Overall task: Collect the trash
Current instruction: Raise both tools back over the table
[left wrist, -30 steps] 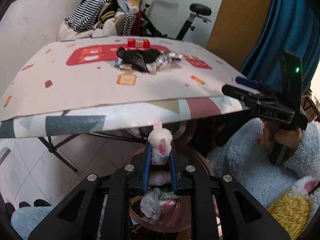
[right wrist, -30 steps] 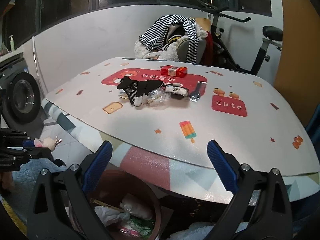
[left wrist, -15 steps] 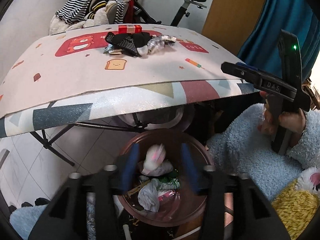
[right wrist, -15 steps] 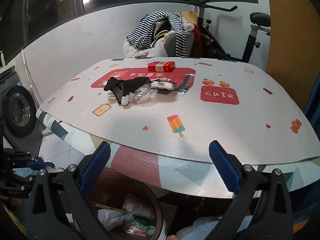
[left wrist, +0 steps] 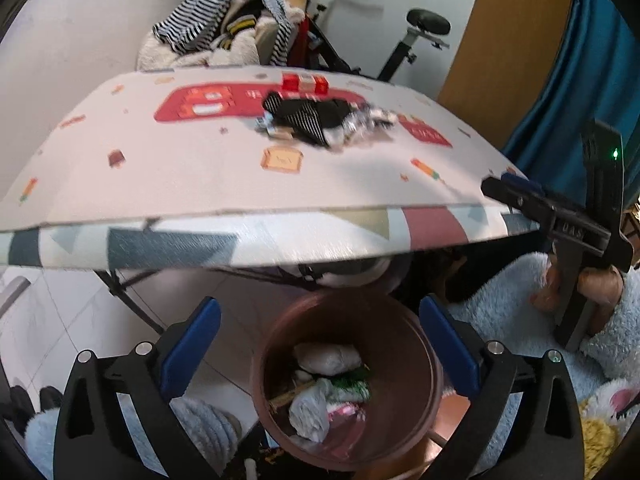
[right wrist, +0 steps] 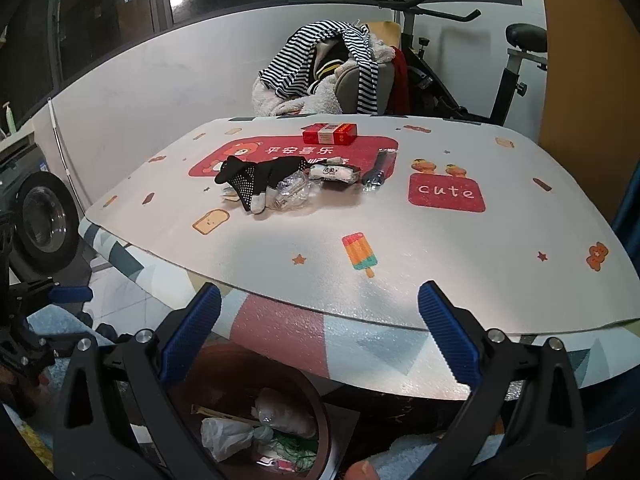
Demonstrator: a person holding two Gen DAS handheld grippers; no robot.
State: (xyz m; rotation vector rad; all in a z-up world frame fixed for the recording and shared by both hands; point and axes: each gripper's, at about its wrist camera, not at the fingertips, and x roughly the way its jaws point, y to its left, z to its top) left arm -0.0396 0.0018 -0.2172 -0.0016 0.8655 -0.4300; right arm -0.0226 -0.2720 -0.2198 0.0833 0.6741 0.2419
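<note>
My left gripper (left wrist: 320,320) is open and empty above a brown round bin (left wrist: 432,364) under the table edge; the bin holds crumpled tissue and wrappers (left wrist: 326,360). My right gripper (right wrist: 320,308) is open and empty at the table's near edge, with the bin (right wrist: 320,416) below it. On the table (right wrist: 440,264) lies a pile: a black dotted sock (right wrist: 256,178), a clear plastic wrapper (right wrist: 294,192), a tissue pack (right wrist: 334,172), a dark foil wrapper (right wrist: 378,166) and a red box (right wrist: 330,133). The right gripper also shows at the right of the left wrist view (left wrist: 516,194).
A chair heaped with striped clothes (right wrist: 328,68) and an exercise bike (right wrist: 508,68) stand behind the table. A washing machine (right wrist: 36,216) is at left. Fluffy blue fabric (left wrist: 508,320) lies beside the bin. Folding table legs (left wrist: 124,296) cross below the top.
My left gripper opened and let go of a small white-pink piece of trash, which fell into the bin. The right gripper rose slightly and stayed open.
</note>
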